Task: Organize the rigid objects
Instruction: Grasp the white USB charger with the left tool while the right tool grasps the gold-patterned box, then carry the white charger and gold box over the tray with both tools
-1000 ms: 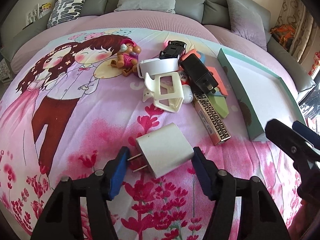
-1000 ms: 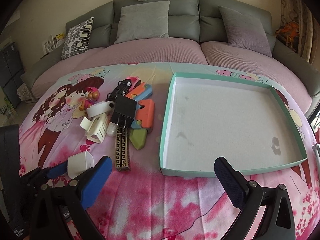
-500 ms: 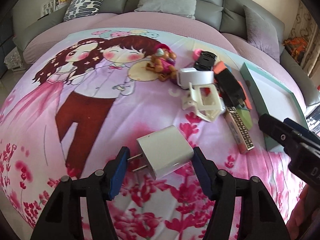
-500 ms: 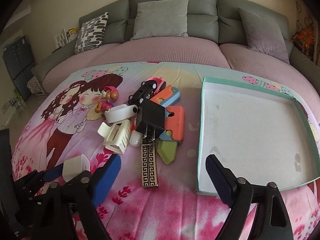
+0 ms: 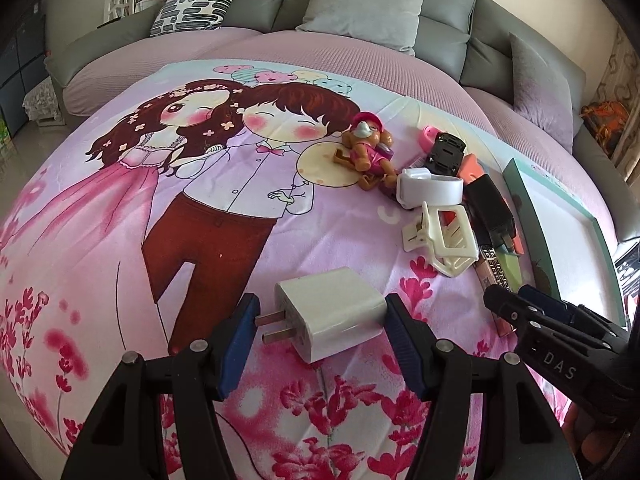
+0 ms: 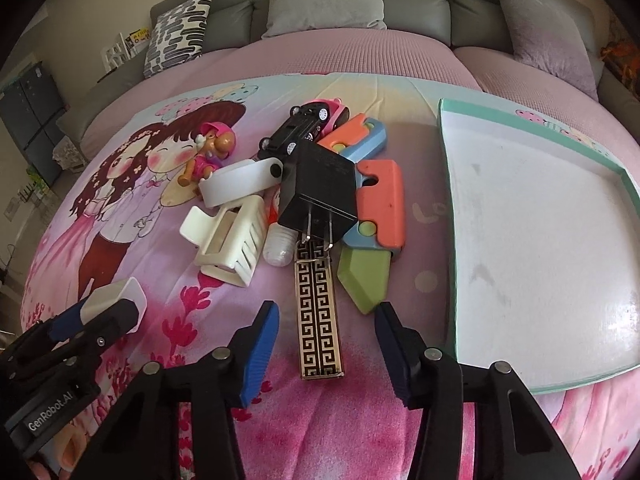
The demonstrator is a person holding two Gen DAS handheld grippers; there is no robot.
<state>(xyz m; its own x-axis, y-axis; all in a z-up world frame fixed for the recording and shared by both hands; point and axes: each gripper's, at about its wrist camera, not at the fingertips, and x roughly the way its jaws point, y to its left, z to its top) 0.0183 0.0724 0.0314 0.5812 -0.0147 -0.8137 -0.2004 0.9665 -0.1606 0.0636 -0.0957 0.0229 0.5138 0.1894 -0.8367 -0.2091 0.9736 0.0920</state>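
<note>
My left gripper (image 5: pixel 320 320) is shut on a white wall charger (image 5: pixel 332 316), prongs against the left pad and body against the right pad, just above the cartoon bedspread. From the right wrist it shows at the lower left, the charger (image 6: pixel 116 292) still in it. My right gripper (image 6: pixel 326 320) hangs low over a gold-and-black patterned box (image 6: pixel 318 304). Its jaws are closing with the box's near end between them, and the pads are clear of it. The box's far end lies under a black charger (image 6: pixel 320 184).
The pile also holds a cream hair claw (image 6: pixel 228 236), a white band (image 6: pixel 240 182), a toy dog figure (image 6: pixel 210 152), a black toy car (image 6: pixel 300 128) and orange-blue toy knives (image 6: pixel 380 204). A teal-rimmed white tray (image 6: pixel 540 240) lies right of it. Sofa cushions are behind.
My right gripper has come down and leftward over the pile and its jaws have narrowed around the patterned box. My left gripper has carried the white charger leftward, away from the pile.
</note>
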